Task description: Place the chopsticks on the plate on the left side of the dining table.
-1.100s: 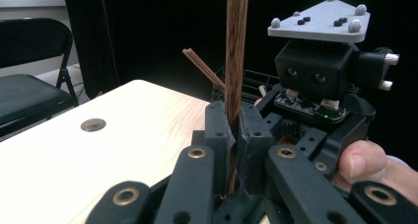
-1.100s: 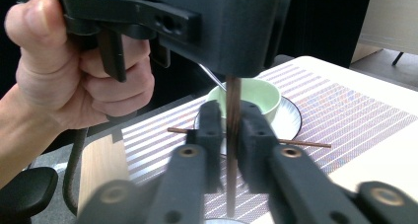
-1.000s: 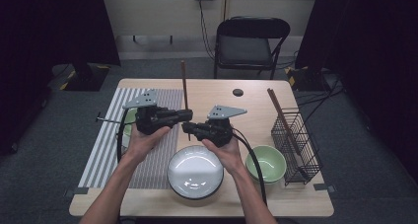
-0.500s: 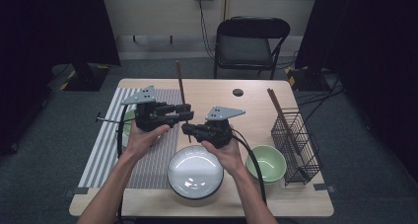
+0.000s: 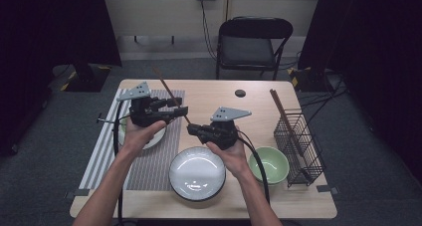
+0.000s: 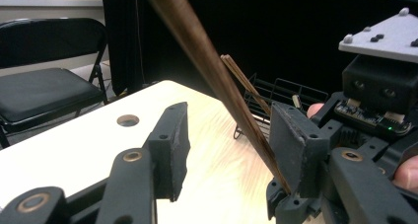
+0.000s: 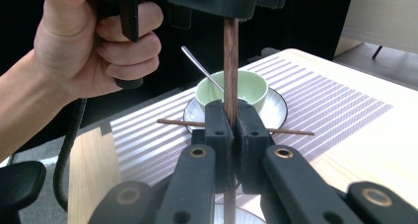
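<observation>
A dark brown chopstick (image 5: 169, 92) slants up and to the left over the table. My right gripper (image 5: 192, 130) is shut on its lower end; in the right gripper view the stick (image 7: 229, 61) rises straight from between the closed jaws (image 7: 230, 110). My left gripper (image 5: 180, 109) stands open around the middle of the same stick. In the left gripper view the stick (image 6: 197, 41) crosses the gap and leans on the right-hand pad (image 6: 291, 135), well apart from the left-hand one.
A white plate (image 5: 197, 173) lies near the front edge, with a green bowl (image 5: 268, 165) to its right. A wire basket (image 5: 298, 146) holding chopsticks (image 5: 283, 114) stands at the right. On the striped mat (image 5: 149, 166), a second bowl (image 7: 246, 86) with a spoon sits on a plate, another chopstick (image 7: 291, 131) across it.
The chopstick's far end has swung to the left, from pointing straight away to a slant. Both hands stay nearly where they were.
</observation>
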Tool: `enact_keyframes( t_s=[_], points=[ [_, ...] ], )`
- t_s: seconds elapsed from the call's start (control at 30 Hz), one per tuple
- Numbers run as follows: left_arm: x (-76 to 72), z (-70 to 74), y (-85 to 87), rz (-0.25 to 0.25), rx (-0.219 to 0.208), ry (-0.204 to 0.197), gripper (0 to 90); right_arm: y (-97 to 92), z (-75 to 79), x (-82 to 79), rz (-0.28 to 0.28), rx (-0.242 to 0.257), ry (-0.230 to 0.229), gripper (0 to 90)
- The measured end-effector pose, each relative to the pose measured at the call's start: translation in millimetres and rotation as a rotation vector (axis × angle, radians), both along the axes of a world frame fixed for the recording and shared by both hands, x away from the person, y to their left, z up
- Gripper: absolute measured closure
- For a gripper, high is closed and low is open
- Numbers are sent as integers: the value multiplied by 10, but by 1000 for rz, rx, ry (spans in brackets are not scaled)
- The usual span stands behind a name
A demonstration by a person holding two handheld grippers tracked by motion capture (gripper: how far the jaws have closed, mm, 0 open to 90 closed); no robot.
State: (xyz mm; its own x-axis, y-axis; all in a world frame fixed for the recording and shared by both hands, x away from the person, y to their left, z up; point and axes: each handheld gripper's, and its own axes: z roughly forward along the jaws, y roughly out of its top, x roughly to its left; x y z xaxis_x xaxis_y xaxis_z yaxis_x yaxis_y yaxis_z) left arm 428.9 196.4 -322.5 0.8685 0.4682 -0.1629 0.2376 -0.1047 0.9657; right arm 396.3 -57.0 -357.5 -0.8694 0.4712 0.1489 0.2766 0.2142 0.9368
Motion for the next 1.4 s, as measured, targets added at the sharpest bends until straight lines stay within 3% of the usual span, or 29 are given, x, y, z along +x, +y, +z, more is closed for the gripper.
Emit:
enact_keyframes(
  t_s=[0.27, 0.33, 0.47, 0.73, 0.97, 1.07, 1.13, 1.4],
  points=[
    [8, -72, 37, 18, 21, 15, 479, -54, 11, -36, -18, -7, -4, 852],
    [17, -83, 40, 17, 7, 29, 460, -64, 24, -46, -19, -4, -8, 852],
    [42, -78, 43, 20, 17, 17, 437, -63, 8, -40, -22, -15, -9, 854],
    [73, -10, 175, 66, -32, 20, 400, -77, -34, -76, -10, 9, -5, 855],
    [84, -58, 198, 85, -7, 18, 371, -95, -6, -96, -15, 10, -10, 854],
    [97, -103, 217, 96, 17, 42, 365, -121, 11, -96, -15, 7, -15, 855],
    [81, -115, 223, 99, 13, 60, 349, -136, 15, -100, -12, 11, -14, 854],
    [79, -114, 268, 90, 6, 56, 325, -124, 0, -118, 1, 16, -16, 855]
  ],
)
